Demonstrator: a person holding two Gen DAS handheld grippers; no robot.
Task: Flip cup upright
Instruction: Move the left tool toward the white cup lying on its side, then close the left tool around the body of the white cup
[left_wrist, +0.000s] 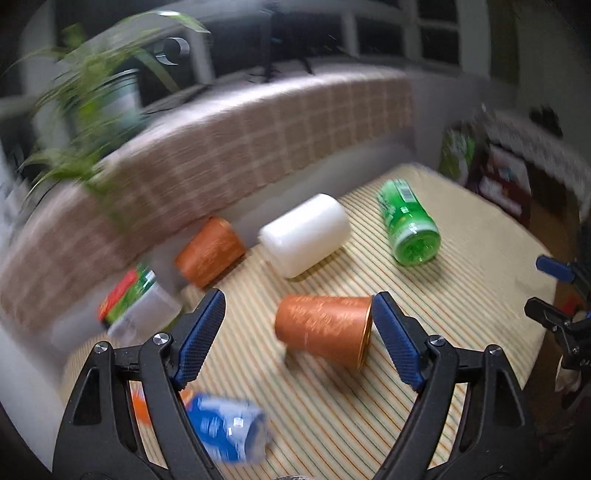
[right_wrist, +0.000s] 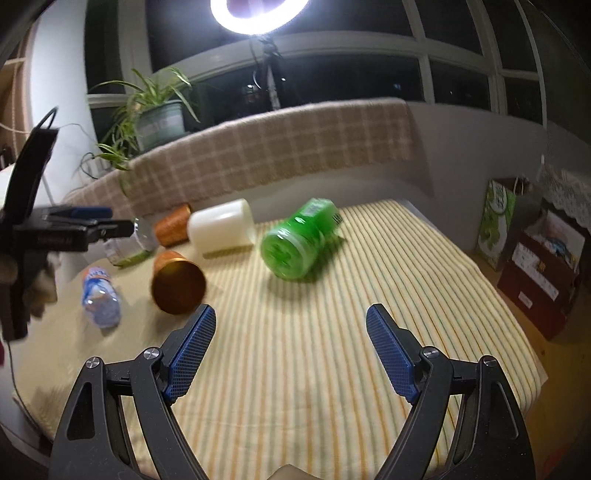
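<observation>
An orange cup (left_wrist: 325, 326) lies on its side on the striped cloth, its rim pointing right; it also shows in the right wrist view (right_wrist: 177, 282), mouth toward the camera. A second orange cup (left_wrist: 210, 251) (right_wrist: 171, 225) and a white cup (left_wrist: 304, 234) (right_wrist: 221, 226) lie on their sides farther back. My left gripper (left_wrist: 298, 306) is open, the near orange cup between its fingertips, not gripped. My right gripper (right_wrist: 291, 321) is open and empty over bare cloth; it shows at the right edge of the left wrist view (left_wrist: 554, 295).
A green bottle (left_wrist: 408, 223) (right_wrist: 297, 242) lies on the cloth. A blue-labelled water bottle (left_wrist: 225, 428) (right_wrist: 99, 295) lies at the left front. A clear bottle with red-green label (left_wrist: 136, 302) lies at the left edge. A checked sofa back (right_wrist: 277, 147) runs behind; boxes (right_wrist: 543, 269) stand right.
</observation>
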